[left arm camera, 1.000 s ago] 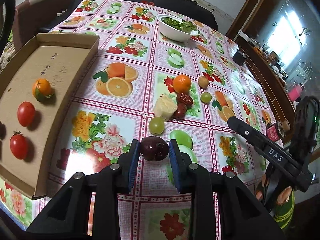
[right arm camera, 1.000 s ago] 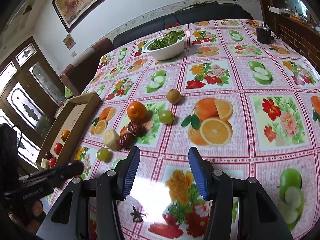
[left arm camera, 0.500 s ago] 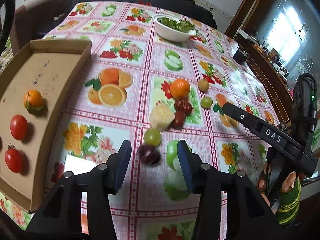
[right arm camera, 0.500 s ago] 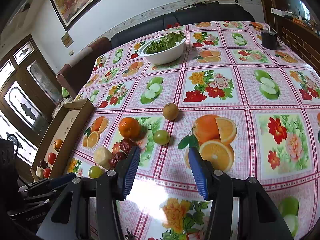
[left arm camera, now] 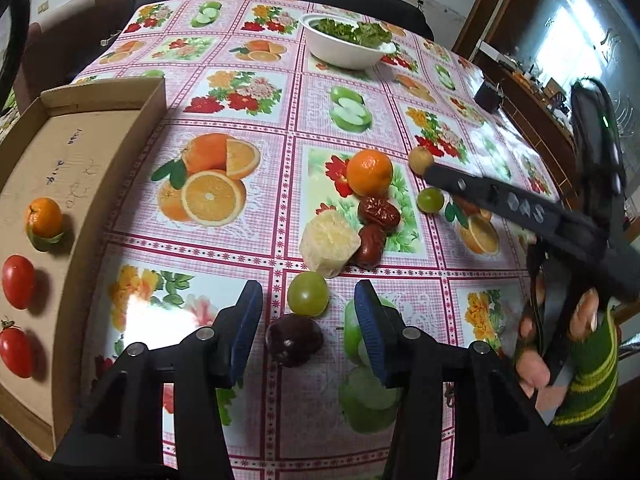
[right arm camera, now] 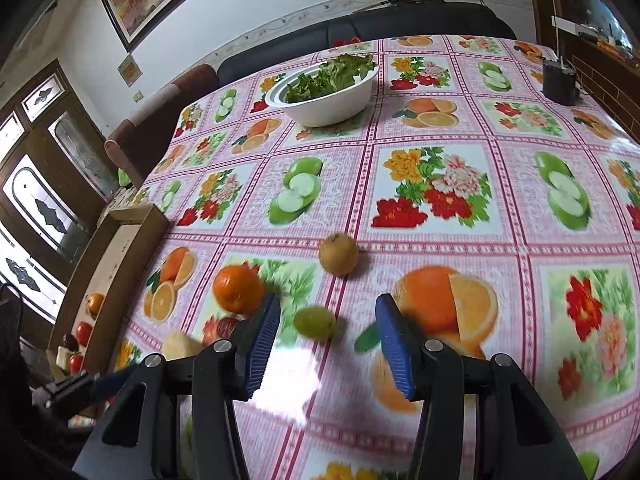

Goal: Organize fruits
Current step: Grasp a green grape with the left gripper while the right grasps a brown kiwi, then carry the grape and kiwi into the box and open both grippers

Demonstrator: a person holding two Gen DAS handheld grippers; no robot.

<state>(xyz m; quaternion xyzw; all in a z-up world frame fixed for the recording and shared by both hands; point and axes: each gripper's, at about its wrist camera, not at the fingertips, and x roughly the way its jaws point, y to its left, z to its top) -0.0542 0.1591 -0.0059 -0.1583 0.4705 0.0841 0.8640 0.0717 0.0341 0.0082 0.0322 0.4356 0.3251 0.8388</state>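
My left gripper [left arm camera: 307, 294] stands open over the tablecloth. A dark purple fruit [left arm camera: 294, 340] lies on the cloth between its fingers, clear of both pads. A green grape [left arm camera: 308, 299] sits just ahead, then a pale yellow chunk [left arm camera: 330, 246], two red dates [left arm camera: 378, 212] and an orange [left arm camera: 369, 172]. My right gripper [right arm camera: 329, 304] is open too, with a second green grape [right arm camera: 315, 322] on the cloth between its fingertips, untouched. A brown round fruit [right arm camera: 338, 254] lies beyond it. The cardboard tray [left arm camera: 120, 168] at the left holds a small orange [left arm camera: 43, 218] and two tomatoes [left arm camera: 18, 282].
A white bowl of greens [left arm camera: 346, 42] stands at the far side of the table. A small black box [right arm camera: 559, 82] sits near the far right edge. A person's hand in a striped sleeve [left arm camera: 576, 344] holds the right gripper at the table's right side.
The left gripper opened and let go of the dark purple fruit, which now rests on the cloth. The right gripper moved forward and left, up to the green grape.
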